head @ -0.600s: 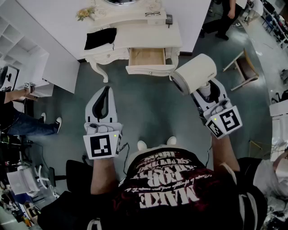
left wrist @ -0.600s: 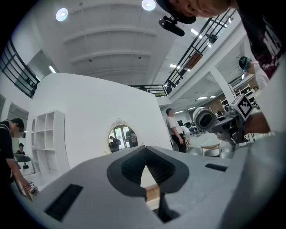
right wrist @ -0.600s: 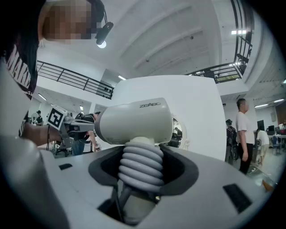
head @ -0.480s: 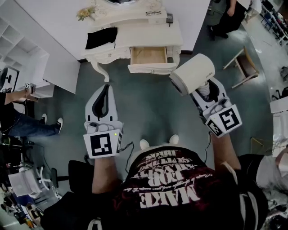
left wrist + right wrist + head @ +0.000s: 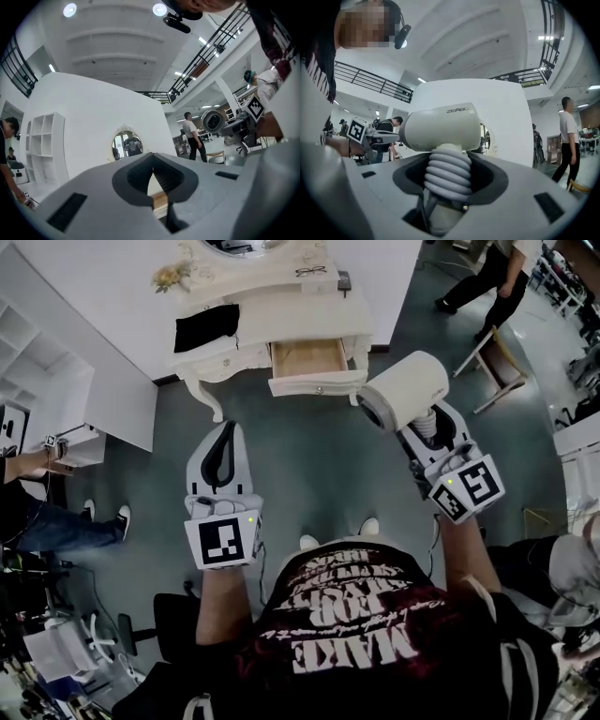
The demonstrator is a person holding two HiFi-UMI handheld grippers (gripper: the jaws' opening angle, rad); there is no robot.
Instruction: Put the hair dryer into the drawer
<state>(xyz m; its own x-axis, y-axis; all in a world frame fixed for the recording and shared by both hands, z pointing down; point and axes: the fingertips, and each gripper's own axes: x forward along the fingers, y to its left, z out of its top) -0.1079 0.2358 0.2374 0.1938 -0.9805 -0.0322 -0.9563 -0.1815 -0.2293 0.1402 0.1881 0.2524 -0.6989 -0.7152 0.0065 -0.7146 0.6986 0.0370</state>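
Gripping the hair dryer [image 5: 405, 390] by its ribbed handle in my right tool [image 5: 428, 430], in mid-air near the open drawer [image 5: 309, 360], my left tool [image 5: 225, 427] closed, empty.

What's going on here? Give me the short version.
A person stands facing a white dressing table with a gripper in each hand. The right gripper is shut on the ribbed handle of a cream hair dryer, held in the air short of the table. The left gripper is shut and holds nothing. The table's drawer is pulled open and looks empty; the hair dryer is not yet in it.
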